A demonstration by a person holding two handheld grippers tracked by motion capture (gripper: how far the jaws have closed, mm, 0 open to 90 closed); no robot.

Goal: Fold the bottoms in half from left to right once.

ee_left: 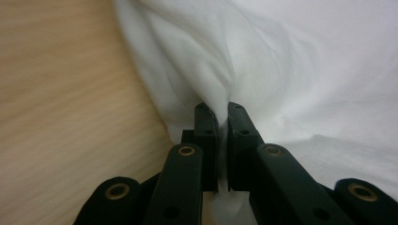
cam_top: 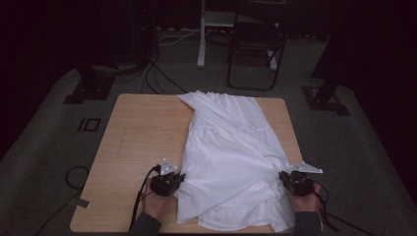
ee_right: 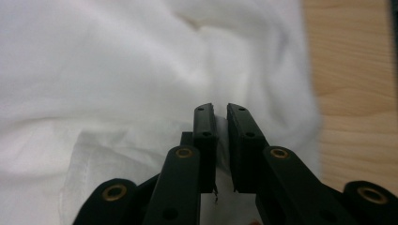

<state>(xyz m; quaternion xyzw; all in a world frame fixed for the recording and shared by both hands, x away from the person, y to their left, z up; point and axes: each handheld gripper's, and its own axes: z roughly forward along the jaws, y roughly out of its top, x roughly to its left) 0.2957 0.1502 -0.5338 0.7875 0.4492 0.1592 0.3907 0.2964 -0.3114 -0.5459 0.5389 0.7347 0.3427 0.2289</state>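
White garment (cam_top: pixel 231 157) spread across the right half of a wooden table (cam_top: pixel 137 137), reaching from the far edge to the near edge, folded over itself in broad diagonal pleats. Pinched at both near sides: left gripper (cam_top: pixel 178 178) clamped on the cloth's left edge, right gripper (cam_top: pixel 284 178) clamped on its right edge, each held by a hand (cam_top: pixel 156 200) coming in from the bottom of the high view, the other hand (cam_top: pixel 307 201) opposite at the table's right edge. Seen from the left gripper view, black jaws drawn nearly together on a thin fold of garment (ee_left: pixel 281 70), fabric bunched upward between the tips of the left gripper (ee_left: pixel 223 108), bare table (ee_left: pixel 61 108) to the side. Seen from the right gripper view, jaws likewise almost shut with a sliver of garment (ee_right: pixel 117 70) trapped between them at the right gripper (ee_right: pixel 221 108), a stitched hem visible just beside, table (ee_right: pixel 356 93) beyond the cloth's edge. Cables trailing from both grippers off the near edge. Behind the table, on grey carpet (cam_top: pixel 44 142), a dark folding chair (cam_top: pixel 255 44) and a white stand (cam_top: pixel 209 29), well apart from the work.
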